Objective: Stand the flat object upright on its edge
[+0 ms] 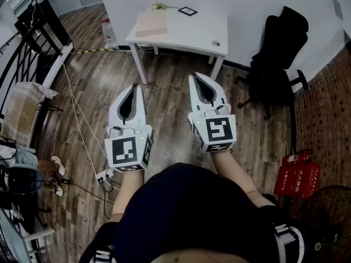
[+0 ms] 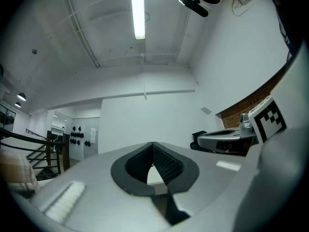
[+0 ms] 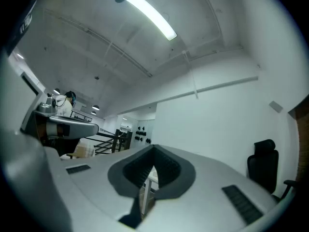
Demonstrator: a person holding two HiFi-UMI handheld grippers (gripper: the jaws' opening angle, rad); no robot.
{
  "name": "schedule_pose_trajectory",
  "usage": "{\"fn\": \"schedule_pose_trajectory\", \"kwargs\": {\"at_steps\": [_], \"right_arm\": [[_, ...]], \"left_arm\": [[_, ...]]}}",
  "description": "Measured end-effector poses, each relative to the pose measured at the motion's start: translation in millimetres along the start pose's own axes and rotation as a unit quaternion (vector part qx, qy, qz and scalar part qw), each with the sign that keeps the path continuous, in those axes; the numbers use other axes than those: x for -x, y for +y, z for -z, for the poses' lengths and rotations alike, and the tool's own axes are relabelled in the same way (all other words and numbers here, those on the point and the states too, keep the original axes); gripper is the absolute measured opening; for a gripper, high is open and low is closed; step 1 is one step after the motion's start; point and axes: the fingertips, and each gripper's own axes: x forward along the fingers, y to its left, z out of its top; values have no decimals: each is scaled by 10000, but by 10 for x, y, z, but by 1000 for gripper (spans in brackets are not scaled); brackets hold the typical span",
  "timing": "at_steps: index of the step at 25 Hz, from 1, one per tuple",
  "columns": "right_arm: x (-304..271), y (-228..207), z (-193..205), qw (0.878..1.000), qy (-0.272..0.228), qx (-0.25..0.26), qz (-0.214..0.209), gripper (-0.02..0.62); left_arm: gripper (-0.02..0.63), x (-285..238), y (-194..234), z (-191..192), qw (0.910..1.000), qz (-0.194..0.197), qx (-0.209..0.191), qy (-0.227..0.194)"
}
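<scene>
Hand-held grippers [image 1: 134, 86] [image 1: 193, 76] closed, empty.

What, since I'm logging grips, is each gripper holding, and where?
Nothing. The left gripper and right gripper both have shut, empty jaws.

no legible text, red box [image 1: 299, 178] lettering blurred

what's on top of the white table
On the white table lie a flat beige object, a black-framed card, a small round item and a greenish thing at the back edge. Anything beneath the flat beige object is covered.
</scene>
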Motion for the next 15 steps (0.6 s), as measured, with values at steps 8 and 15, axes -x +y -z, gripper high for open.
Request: {"fn": "schedule_pose_trajectory", "kwargs": {"at_steps": [8, 15], "right_arm": [[42, -1, -19, 10000, -19, 1, -26, 11], [63, -35, 1, 9999, -43, -122, -26, 11]], "left_arm": [[9, 13, -38, -26, 10000, -1, 1, -9], [9, 18, -73, -33, 10000, -5, -5, -34]]}}
